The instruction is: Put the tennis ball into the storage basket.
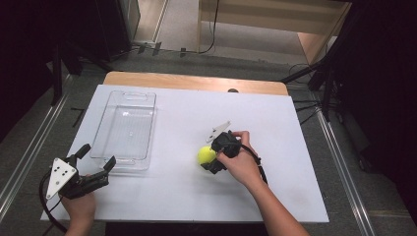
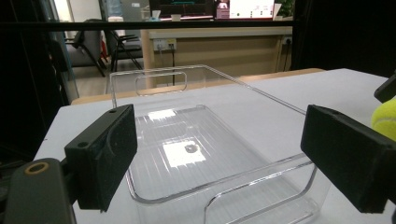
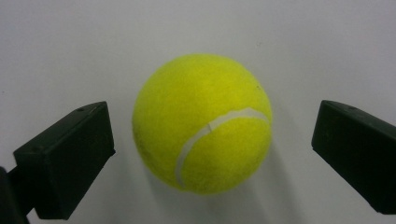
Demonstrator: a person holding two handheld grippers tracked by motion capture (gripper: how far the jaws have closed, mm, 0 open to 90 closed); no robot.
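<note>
A yellow-green tennis ball [image 1: 206, 155] [image 3: 202, 122] lies on the white table, near its middle. My right gripper [image 1: 210, 156] [image 3: 212, 158] stands open around it, one jaw on each side with a gap to the ball on both. A clear plastic tray [image 1: 125, 129] [image 2: 219, 86] sits empty at the left of the table. My left gripper [image 1: 97, 158] [image 2: 224, 163] is open just short of the tray's near end, with nothing between its jaws. The ball's edge [image 2: 385, 120] shows at the right border of the left gripper view.
The white board [image 1: 187, 196] lies on a wooden table whose far edge [image 1: 196, 81] shows beyond it. Dark stands and cables flank the table on both sides. Bare board lies in front of and to the right of the ball.
</note>
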